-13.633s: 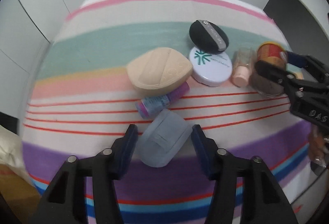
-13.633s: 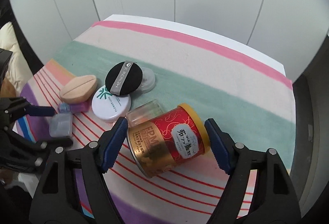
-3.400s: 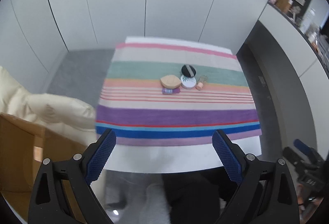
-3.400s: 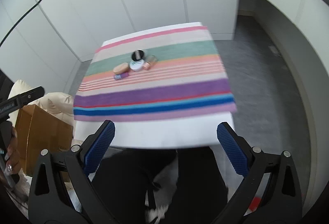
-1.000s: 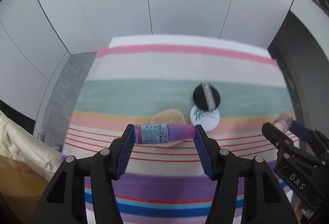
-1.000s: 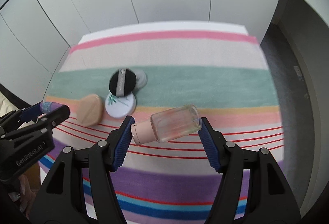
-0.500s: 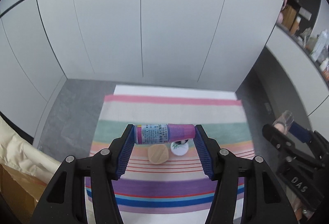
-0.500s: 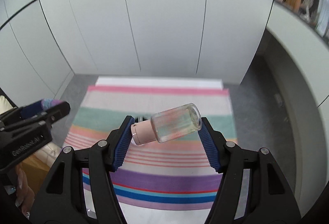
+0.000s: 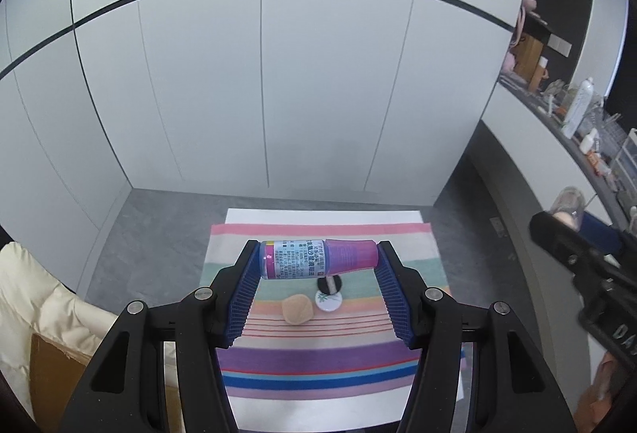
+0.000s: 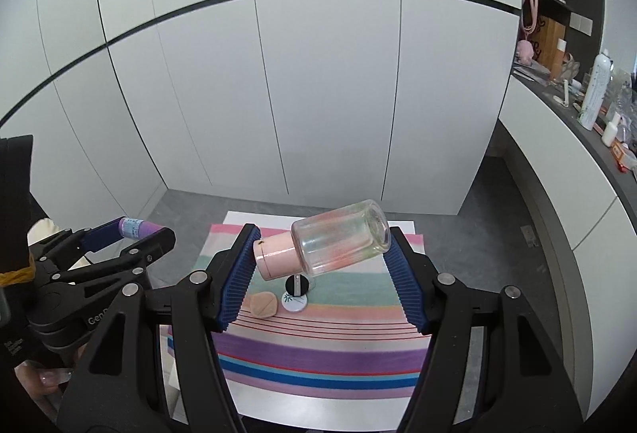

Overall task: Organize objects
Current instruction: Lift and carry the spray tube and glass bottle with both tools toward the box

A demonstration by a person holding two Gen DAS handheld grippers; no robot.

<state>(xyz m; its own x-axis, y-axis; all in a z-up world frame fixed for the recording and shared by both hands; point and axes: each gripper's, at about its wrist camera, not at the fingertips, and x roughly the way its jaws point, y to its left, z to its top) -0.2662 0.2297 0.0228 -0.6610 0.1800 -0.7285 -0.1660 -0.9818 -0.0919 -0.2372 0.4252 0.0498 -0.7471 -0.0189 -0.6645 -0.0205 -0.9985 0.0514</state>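
Note:
My left gripper (image 9: pixel 318 260) is shut on a small purple bottle (image 9: pixel 316 259) held sideways, high above the striped table (image 9: pixel 318 365). My right gripper (image 10: pixel 321 256) is shut on a clear glass bottle with a pink cap (image 10: pixel 326 244), tilted, also high up. Far below on the cloth lie a beige puff (image 9: pixel 296 309), a white round compact (image 9: pixel 329 300) and a black puff (image 9: pixel 329 282). The same three show in the right wrist view: beige puff (image 10: pixel 262 305), white compact (image 10: pixel 294 301), black puff (image 10: pixel 296 283). The left gripper with the purple bottle (image 10: pixel 135 227) shows at the left there.
White cabinet doors (image 9: pixel 262 94) stand behind the table. A counter with bottles (image 9: pixel 577 114) runs along the right. A cream cushion (image 9: pixel 43 297) and a brown cardboard box (image 9: pixel 51 381) sit at the lower left. The right gripper (image 9: pixel 577 246) shows at the right edge.
Both grippers have risen further from the table with their bottles; the table and the objects on it look smaller. Neither grip has changed.

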